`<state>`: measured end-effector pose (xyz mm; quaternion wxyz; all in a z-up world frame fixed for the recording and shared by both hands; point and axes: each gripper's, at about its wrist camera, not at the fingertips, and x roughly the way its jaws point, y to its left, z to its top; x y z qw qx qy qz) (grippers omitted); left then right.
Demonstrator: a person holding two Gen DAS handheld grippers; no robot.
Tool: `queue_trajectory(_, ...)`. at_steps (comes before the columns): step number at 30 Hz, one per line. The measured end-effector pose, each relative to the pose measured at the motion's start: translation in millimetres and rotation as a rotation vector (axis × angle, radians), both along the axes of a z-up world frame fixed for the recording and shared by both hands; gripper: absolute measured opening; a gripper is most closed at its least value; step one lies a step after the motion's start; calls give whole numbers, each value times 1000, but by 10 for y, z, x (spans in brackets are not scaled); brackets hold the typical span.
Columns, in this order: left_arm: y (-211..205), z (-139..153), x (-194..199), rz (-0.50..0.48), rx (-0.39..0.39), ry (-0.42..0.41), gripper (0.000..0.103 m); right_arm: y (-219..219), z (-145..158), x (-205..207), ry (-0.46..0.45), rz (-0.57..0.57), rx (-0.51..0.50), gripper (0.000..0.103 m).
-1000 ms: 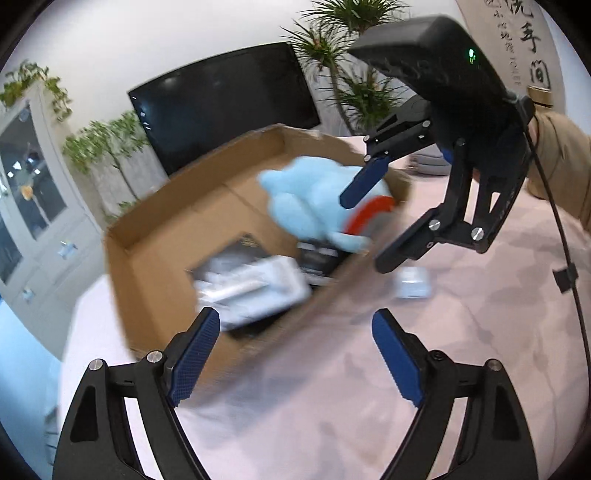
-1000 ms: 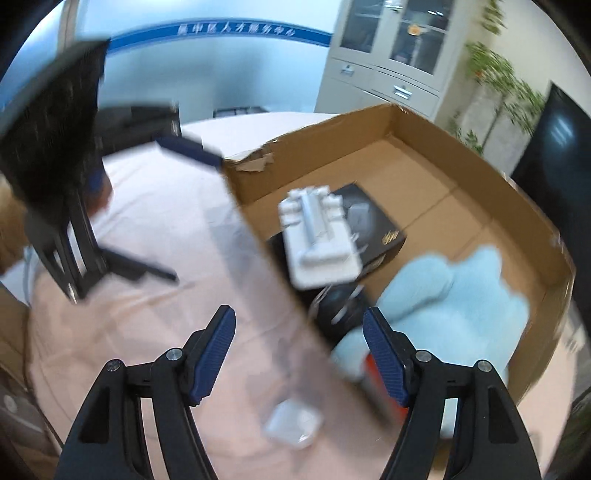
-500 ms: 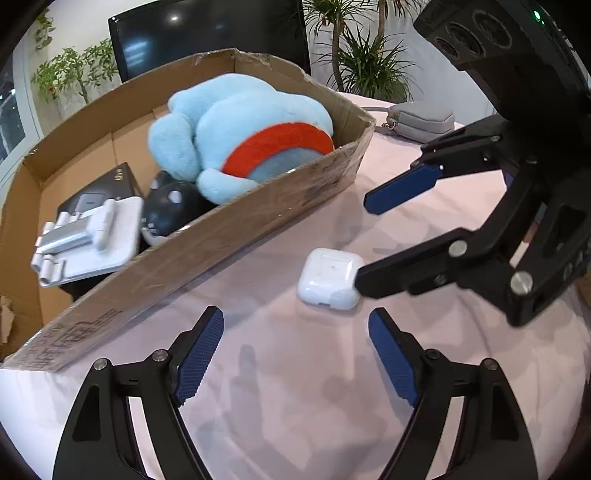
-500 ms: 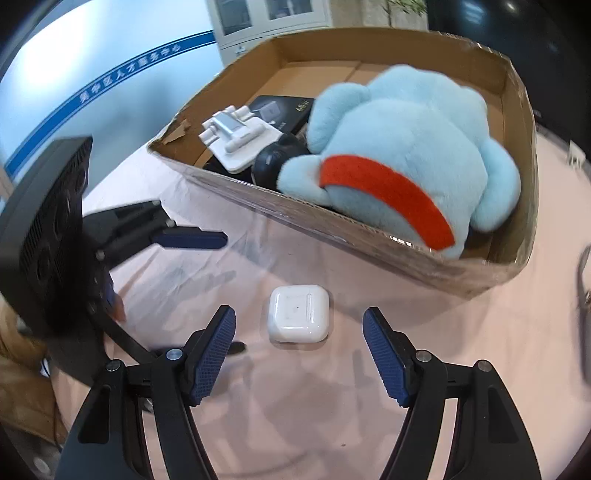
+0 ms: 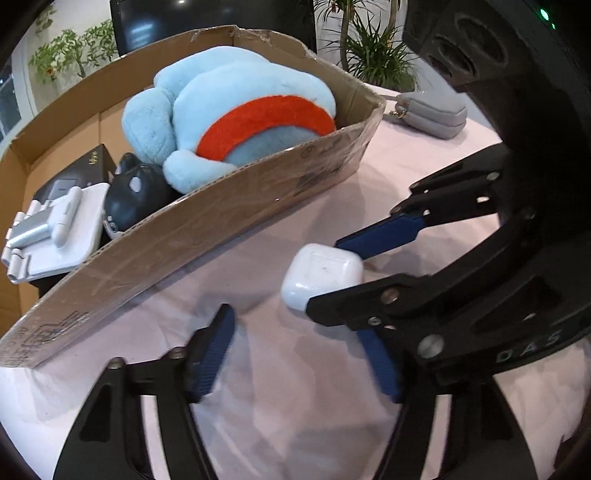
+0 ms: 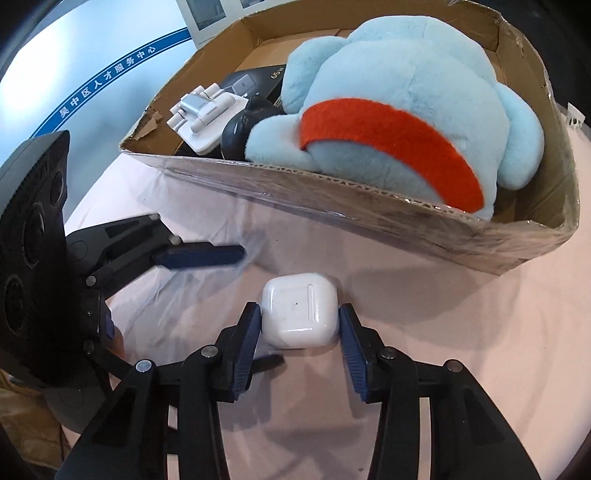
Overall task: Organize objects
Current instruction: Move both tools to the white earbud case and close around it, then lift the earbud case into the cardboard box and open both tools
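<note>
Earbud case: white, glossy, rounded square, on pink tablecloth near cardboard box.
Right gripper: narrowed, pads touching case's sides.
Left gripper: wide apart, empty.

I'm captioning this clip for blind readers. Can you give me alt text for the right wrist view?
The right claw grips a white earbud case on a pink tablecloth. Behind it, a cardboard box holds a blue plush toy; the left claw is at left.

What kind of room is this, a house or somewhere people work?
Probably an office or meeting room, though that is a guess. There is a wall sign with blue Chinese lettering, a big dark screen, and potted plants beyond the table.
</note>
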<state>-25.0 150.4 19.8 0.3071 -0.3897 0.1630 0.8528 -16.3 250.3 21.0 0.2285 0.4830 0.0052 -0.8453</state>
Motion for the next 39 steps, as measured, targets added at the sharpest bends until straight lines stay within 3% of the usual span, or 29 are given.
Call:
queue_trajectory(6,60,30,101,-36,0,9,38,-23,-9,-9,5,0,5,41)
queue_trajectory(28,-270,96,251,-47,61,-51,39,-183,-17,85,8,23,28,41)
queue_trajectory(39,-143,69,206,-73,48,-43,39,-169,-14,138,10,22,36,41)
